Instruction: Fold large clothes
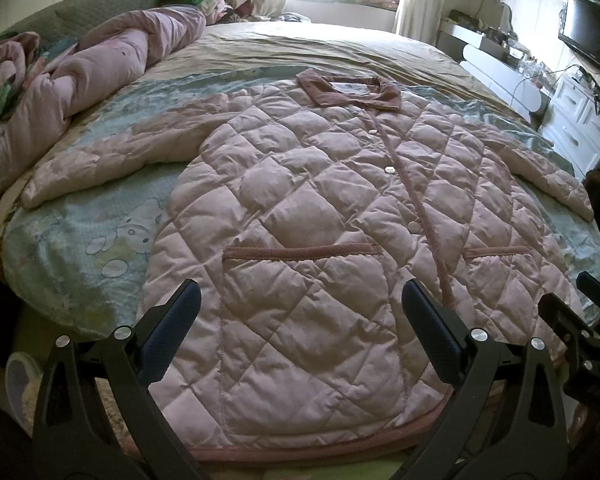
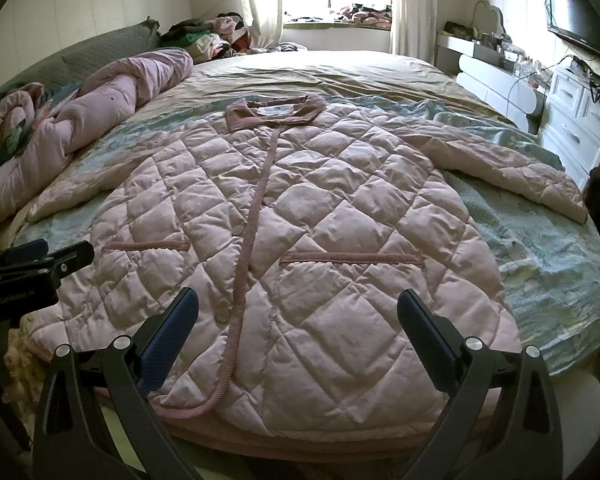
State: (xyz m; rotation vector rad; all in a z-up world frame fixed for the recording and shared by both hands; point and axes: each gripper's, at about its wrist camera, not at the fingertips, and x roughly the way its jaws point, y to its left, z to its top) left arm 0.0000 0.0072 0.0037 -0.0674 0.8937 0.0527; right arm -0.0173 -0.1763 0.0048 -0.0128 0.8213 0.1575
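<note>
A pink quilted jacket (image 1: 320, 208) lies flat and face up on the bed, collar (image 1: 352, 90) far, hem near me, both sleeves spread out to the sides. It also fills the right wrist view (image 2: 300, 220). My left gripper (image 1: 300, 300) is open and empty, above the hem on the jacket's left half. My right gripper (image 2: 298, 308) is open and empty, above the hem on the right half. The right gripper also shows at the right edge of the left wrist view (image 1: 572, 312); the left gripper shows at the left edge of the right wrist view (image 2: 40, 256).
The bed (image 1: 100, 248) has a blue patterned sheet. A rolled pink duvet (image 1: 80, 76) lies along the left. A clothes pile (image 2: 216, 36) sits at the far corner. White drawers (image 2: 580, 120) and a TV (image 2: 576, 12) stand at the right.
</note>
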